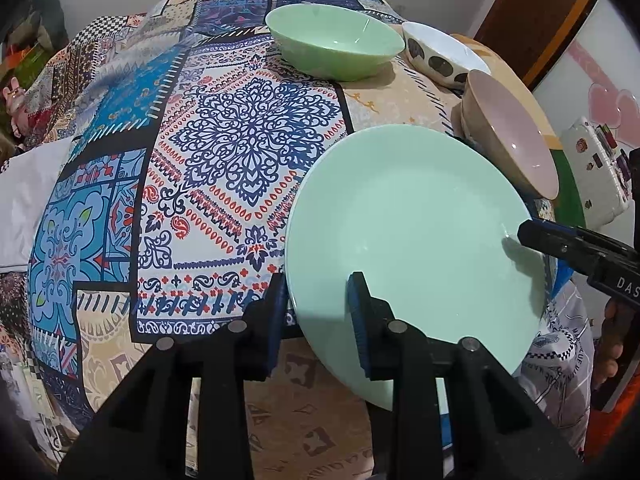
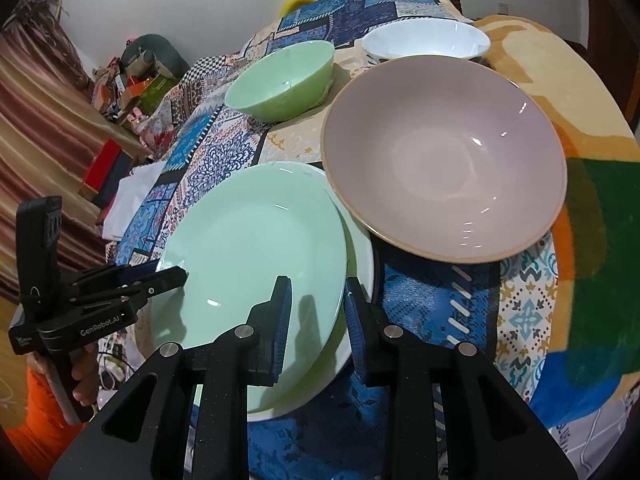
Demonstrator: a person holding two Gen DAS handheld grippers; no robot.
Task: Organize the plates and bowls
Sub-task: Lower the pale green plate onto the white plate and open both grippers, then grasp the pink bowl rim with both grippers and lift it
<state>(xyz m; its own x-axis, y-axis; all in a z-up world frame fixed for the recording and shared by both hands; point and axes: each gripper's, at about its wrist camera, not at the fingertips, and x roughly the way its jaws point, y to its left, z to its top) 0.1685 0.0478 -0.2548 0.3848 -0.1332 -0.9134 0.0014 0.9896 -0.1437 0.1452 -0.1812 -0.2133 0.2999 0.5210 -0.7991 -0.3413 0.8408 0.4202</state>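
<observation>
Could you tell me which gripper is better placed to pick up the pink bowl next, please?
Right, I'd judge. The pink bowl sits just ahead of the right gripper, while the left gripper straddles the far rim of the green plate, which lies between it and the bowl.

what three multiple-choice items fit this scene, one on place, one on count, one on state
1. What lies directly under the green plate?
A. a white plate
B. a wooden tray
C. a saucepan lid

2. How many bowls are in view?
A. one
B. three
C. six

3. How is the pink bowl?
A. upside down
B. full of soup
C. upright and empty

Answers:
1 A: a white rim shows beneath the green plate's right edge in the right wrist view.
2 B: the green bowl, the white bowl and the pink bowl.
3 C: its bare inside faces up.
</observation>
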